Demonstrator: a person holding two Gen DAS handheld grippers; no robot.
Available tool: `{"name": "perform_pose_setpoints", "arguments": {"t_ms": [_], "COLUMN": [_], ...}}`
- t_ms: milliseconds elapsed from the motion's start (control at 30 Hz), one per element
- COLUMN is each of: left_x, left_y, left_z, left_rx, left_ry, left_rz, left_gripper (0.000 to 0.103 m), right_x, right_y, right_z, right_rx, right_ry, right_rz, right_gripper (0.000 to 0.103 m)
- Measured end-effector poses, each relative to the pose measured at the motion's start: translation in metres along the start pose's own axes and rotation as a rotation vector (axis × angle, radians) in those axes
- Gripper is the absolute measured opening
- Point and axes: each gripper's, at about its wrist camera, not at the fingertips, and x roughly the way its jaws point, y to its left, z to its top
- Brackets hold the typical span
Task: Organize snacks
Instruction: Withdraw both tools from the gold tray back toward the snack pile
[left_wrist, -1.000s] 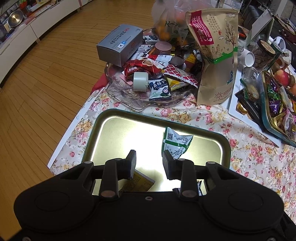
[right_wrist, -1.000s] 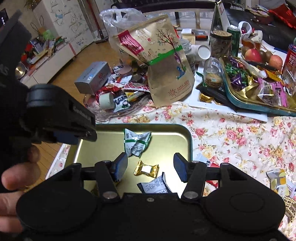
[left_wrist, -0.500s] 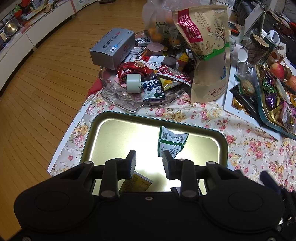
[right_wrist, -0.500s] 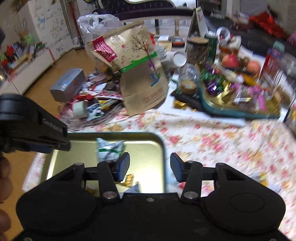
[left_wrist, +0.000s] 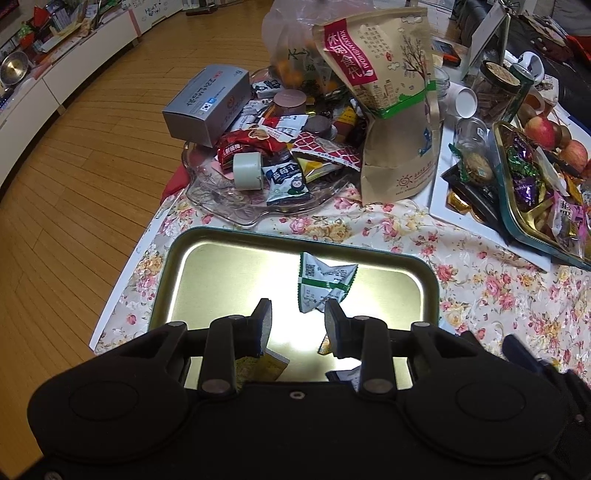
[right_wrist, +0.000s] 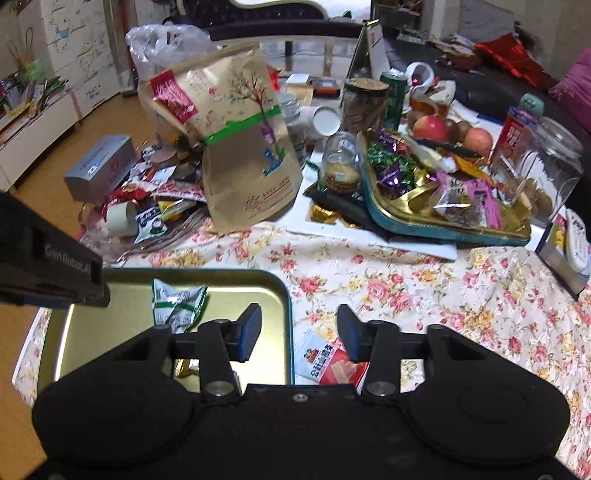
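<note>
The surface (right_wrist: 424, 288) wears a flowered cloth, and on it the gold tray (left_wrist: 236, 266) serves as landmark: behind the tray stands a big brown paper bag (left_wrist: 395, 110). Inside the tray lies a white-green snack packet (left_wrist: 325, 284). Above the tray the left tool (left_wrist: 297, 325) is half open and empty, while over the tray's right rim the right tool (right_wrist: 297, 332) is wide open, a red-white packet (right_wrist: 328, 363) beneath it.

"xiuxianshidai" on kraft bag (left_wrist: 391, 110); "genrobot.ai" on left tongs (right_wrist: 55, 273)
</note>
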Motion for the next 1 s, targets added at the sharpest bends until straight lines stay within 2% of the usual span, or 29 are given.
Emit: {"name": "perform_pose_setpoints", "arguments": {"t_ms": [133, 200, 300, 733, 1000], "left_x": [-0.004, -0.005, -0.007, -0.008, 0.005], "left_y": [-0.011, -0.018, -0.03, -0.098, -0.141], "left_z": [-0.001, -0.003, -0.006, -0.024, -0.041], "left_rx": [0.02, 0.037, 0.063, 0.228, 0.293], "left_ry": [-0.003, -0.005, -0.004, 0.036, 0.107], "left_rz": [-0.016, -0.024, -0.036, -0.112, -0.138], "left_gripper": [0.042, 0.042, 0.042, 0.042, 0.042], "right_x": [0.012, 0.018, 0.021, -0.005, -0.022], "right_y": [-0.009, -0.017, -0.03, -0.124, -0.176], "right_z": [-0.003, -0.005, -0.012, -0.023, -0.035], "right_rx": [0.03, 0.051, 0.085, 0.22, 0.34], "right_ry": [0.118, 0.176, 0.21, 0.126, 0.124], "right_rz": [0.047, 0.077, 0.085, -0.048, -0.065], "right_gripper": [0.026, 0.024, 0.022, 0.022, 0.024]}}
